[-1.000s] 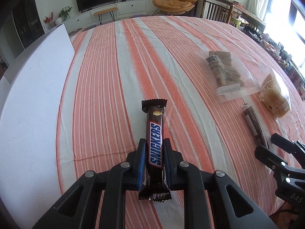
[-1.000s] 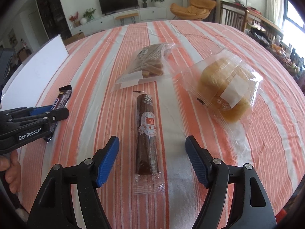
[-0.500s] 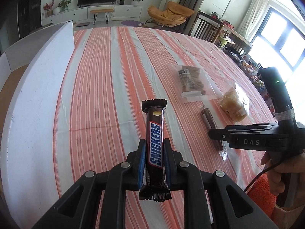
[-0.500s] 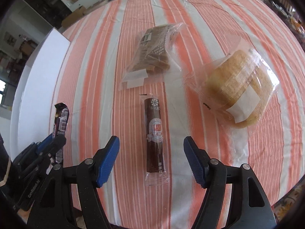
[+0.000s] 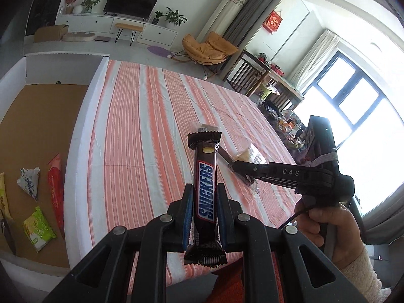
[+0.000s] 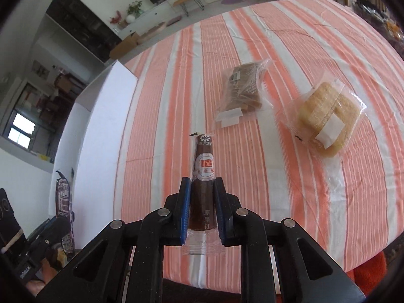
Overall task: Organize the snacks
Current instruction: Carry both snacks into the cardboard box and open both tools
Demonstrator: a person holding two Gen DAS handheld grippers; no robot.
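Observation:
My left gripper (image 5: 204, 202) is shut on a Snickers bar (image 5: 205, 192) and holds it above the striped table, near the white box (image 5: 83, 116). Its bar also shows in the right wrist view (image 6: 63, 199) at the far left. My right gripper (image 6: 201, 202) is shut on a dark brown snack stick (image 6: 204, 176) in a clear wrapper, held over the table's near edge. In the left wrist view the right gripper (image 5: 240, 169) reaches in from the right, held by a hand.
The white box has a cardboard floor holding several snack packets (image 5: 38, 224). On the striped tablecloth (image 6: 176, 75) lie a clear bag of brown biscuits (image 6: 242, 91) and a bagged yellow cake (image 6: 325, 116). The table's near edge is right below both grippers.
My right gripper has shut on the brown snack stick, which lay between its open fingers before. My left gripper has risen and swung left with the Snickers bar, bringing the box's inside into view.

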